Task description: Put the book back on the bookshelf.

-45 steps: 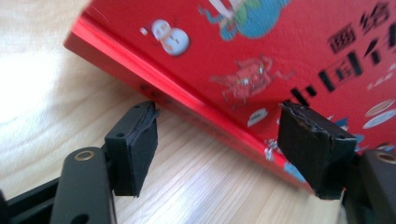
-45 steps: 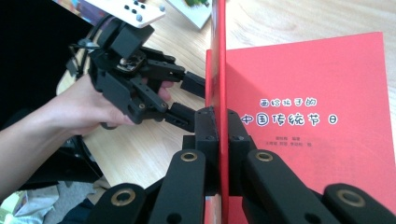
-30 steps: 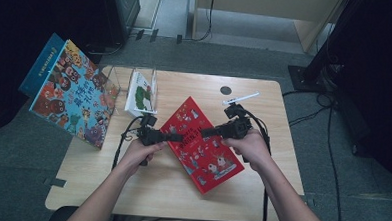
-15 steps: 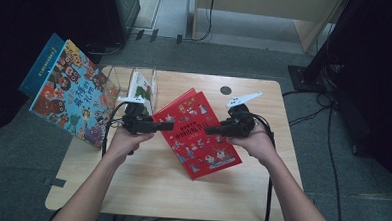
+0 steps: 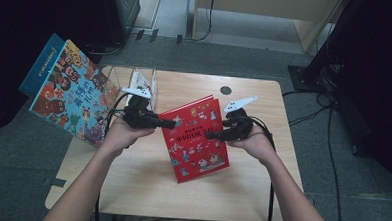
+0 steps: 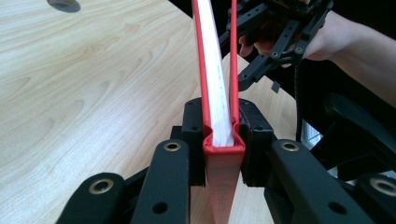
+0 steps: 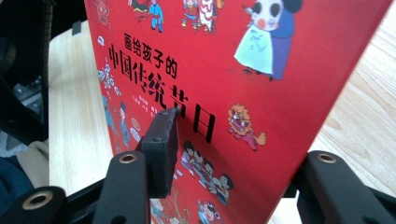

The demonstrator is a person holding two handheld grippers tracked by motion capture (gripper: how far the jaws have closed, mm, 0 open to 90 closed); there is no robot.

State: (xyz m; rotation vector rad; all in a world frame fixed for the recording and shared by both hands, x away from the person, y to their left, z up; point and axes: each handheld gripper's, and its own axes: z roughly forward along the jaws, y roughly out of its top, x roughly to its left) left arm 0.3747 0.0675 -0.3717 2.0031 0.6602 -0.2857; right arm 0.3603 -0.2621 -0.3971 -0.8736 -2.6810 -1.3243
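A book (image 5: 197, 138) stands tilted on the table (image 5: 260, 193), its spine edge between the left gripper (image 6: 223, 140) jaws, the right gripper (image 5: 218, 134) jaws astride its opposite edge.

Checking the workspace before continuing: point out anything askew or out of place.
The large colourful picture book hangs tilted off the wooden table's left edge. The red hardcover book is raised on edge, its spine clamped in the left tongs.

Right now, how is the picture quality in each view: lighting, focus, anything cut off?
High view: the table is evenly lit against dark surroundings, and the image is soft, so the red book title is illegible. Left gripper view: the book spine is sharp up close, while the right gripper behind it is softer. Right gripper view: the cover print is crisp, but the near jaws blur and the cover is cropped.
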